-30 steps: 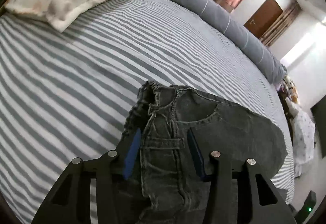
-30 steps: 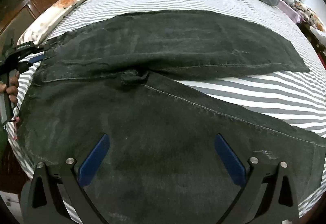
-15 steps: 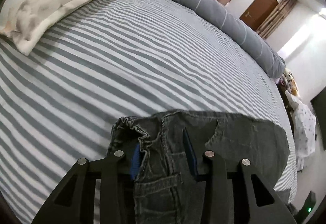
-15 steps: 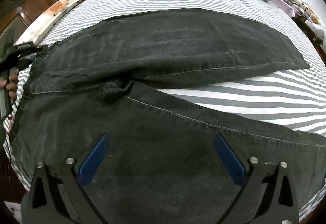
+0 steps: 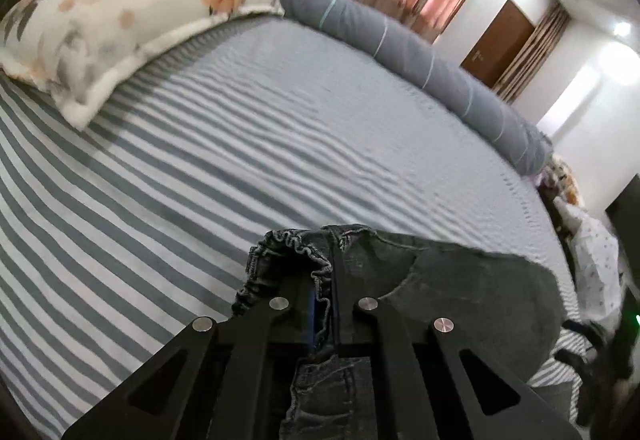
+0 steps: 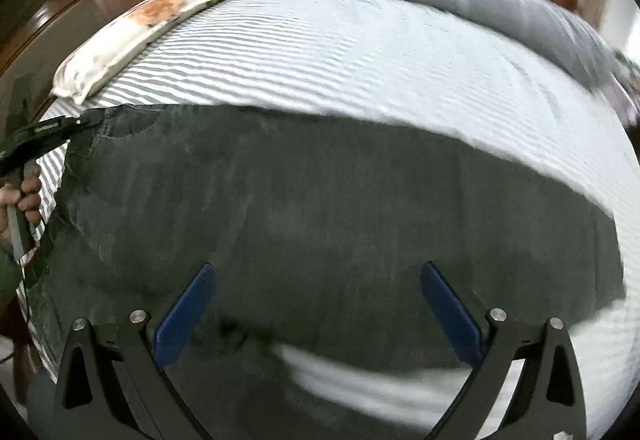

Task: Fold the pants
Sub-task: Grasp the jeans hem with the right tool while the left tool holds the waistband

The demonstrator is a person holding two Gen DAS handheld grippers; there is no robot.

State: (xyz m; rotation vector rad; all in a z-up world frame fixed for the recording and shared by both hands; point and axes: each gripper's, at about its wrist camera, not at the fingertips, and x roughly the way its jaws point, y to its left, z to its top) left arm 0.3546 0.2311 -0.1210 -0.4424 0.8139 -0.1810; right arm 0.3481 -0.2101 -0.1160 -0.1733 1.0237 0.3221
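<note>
Clearly the pants (image 6: pixel 320 224) are limp, fairly heavy denim, sprawled over the bed (image 5: pixel 224 143) from 9 to 3 o'clock. The left gripper (image 5: pixel 326 304) is clamped on the waistband, a sound hold; the right gripper (image 6: pixel 316 304) gapes wide, holding nothing.

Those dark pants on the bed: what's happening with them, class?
A person is folding dark jeans on a striped bed with two handheld grippers. The left gripper is shut on the elastic waistband at one end. The right gripper hangs open above the spread legs, gripping nothing. A floral pillow and grey bolster lie along the bed's edges.
</note>
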